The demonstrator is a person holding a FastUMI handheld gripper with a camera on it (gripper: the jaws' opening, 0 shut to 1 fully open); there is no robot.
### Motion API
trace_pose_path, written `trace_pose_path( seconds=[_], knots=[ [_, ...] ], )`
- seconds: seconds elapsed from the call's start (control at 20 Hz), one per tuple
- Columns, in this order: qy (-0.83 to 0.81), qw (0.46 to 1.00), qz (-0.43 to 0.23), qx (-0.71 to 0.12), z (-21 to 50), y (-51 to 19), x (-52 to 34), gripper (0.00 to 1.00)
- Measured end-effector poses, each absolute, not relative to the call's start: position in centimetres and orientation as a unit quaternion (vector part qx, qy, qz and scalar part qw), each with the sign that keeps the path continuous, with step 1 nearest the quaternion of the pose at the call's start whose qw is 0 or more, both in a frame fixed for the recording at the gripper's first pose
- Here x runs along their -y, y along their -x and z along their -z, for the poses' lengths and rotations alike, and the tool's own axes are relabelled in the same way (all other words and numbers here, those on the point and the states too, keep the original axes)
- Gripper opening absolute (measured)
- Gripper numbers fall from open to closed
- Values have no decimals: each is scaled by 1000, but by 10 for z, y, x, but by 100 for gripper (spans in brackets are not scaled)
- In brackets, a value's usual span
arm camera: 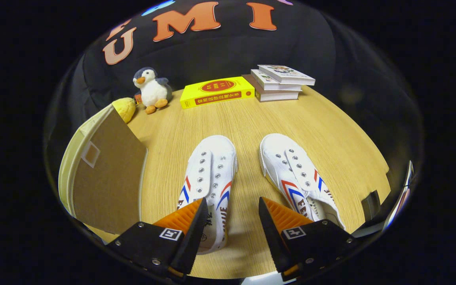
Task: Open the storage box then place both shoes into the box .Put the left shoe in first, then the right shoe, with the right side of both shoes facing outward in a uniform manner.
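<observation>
Shoes: left shoe (209, 182) and right shoe (300, 178) lie side by side on desk (247, 122), toes away. Box (105, 174) beside left shoe. Tongs (231, 221) wide, empty, above heels. Canvas looks light, floppy; pinch the heel collar.

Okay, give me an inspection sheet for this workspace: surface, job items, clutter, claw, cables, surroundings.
Surface: wooden table, bare between items.
Job items: storage box beside the shoes, lid shut; left shoe and right shoe side by side, toes pointing away.
Clutter: toy penguin, yellow plush, yellow book, book stack at the far edge.
Claw: claw open, above the shoes' heels, holding nothing.
Cables: nothing seen.
Surroundings: black cloth wall.
</observation>
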State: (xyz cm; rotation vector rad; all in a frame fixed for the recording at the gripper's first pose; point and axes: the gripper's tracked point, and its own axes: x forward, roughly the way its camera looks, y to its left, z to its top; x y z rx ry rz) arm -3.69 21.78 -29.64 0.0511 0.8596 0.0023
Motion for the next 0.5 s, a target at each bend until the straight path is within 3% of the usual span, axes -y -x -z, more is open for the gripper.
trace_pose_path(
  seconds=[0.2,0.35,0.45,0.5],
  knots=[
    [-52,900,-15,-433,313,27,-230,62],
    [-61,894,-32,-442,318,24,-242,37],
    [-62,891,-42,-447,320,24,-244,25],
    [-63,890,-46,-450,320,25,-244,25]
  ],
)
